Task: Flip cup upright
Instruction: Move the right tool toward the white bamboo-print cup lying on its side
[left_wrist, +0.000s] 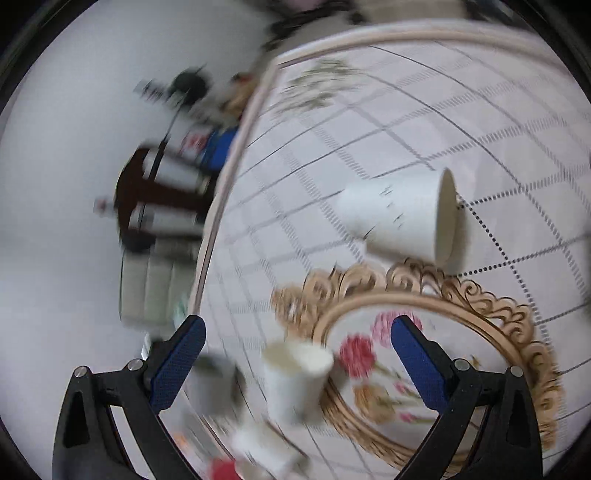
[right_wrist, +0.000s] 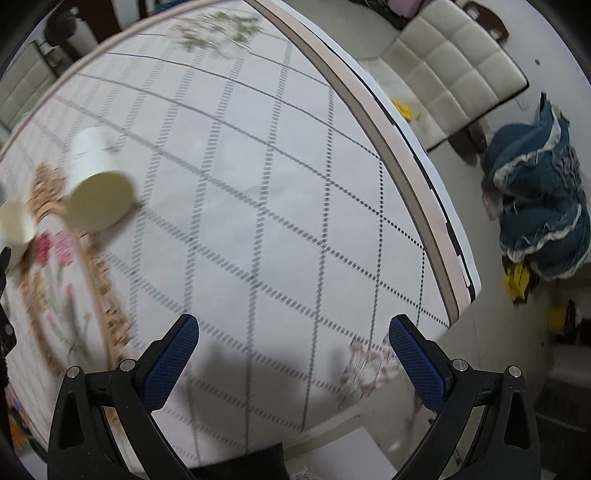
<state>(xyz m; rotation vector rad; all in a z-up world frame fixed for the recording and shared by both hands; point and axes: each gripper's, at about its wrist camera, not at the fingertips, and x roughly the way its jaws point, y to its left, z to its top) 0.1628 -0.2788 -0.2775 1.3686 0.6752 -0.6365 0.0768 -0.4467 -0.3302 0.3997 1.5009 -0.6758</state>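
Note:
A white paper cup lies on its side on the checked tablecloth, its mouth to the right in the left wrist view. It also shows in the right wrist view at the far left, mouth toward the camera. A second white cup stands upright at the edge of the floral placemat; it is blurred and sits between the fingers of my left gripper, which is open and above it. My right gripper is open and empty over bare tablecloth, far right of the lying cup.
The round table's wooden rim curves down the right; beyond it are a cream padded chair and a heap of blue cloth on the floor. In the left wrist view a dark stool with cans stands off the table's left edge.

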